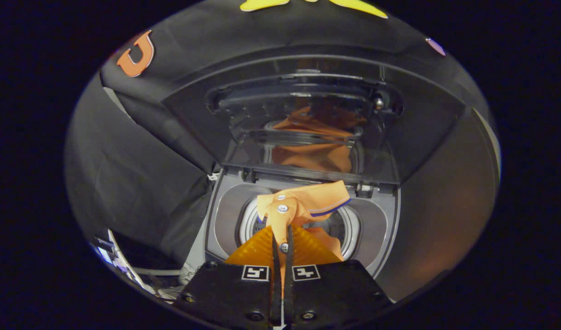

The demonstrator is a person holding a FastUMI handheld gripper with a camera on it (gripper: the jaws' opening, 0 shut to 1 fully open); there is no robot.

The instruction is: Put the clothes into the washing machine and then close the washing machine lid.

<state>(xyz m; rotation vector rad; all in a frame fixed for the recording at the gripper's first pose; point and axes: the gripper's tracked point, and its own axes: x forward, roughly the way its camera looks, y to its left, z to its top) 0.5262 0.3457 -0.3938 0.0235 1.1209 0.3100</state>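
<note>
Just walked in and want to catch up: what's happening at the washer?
A hand-held gripper is shut on an orange shirt, pinching it at the buttoned placket between both fingers. The shirt hangs over the open drum of the washing machine, with part of it trailing down into the opening. The lid stands raised behind it, mirroring the shirt. The shirt is not yet let go and the lid is not yet closed.

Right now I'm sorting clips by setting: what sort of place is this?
Likely a mock laundry corner in a cloth-walled booth: a top-loading washing machine with raised lid, and the gripper holding an orange shirt over its drum.
</note>
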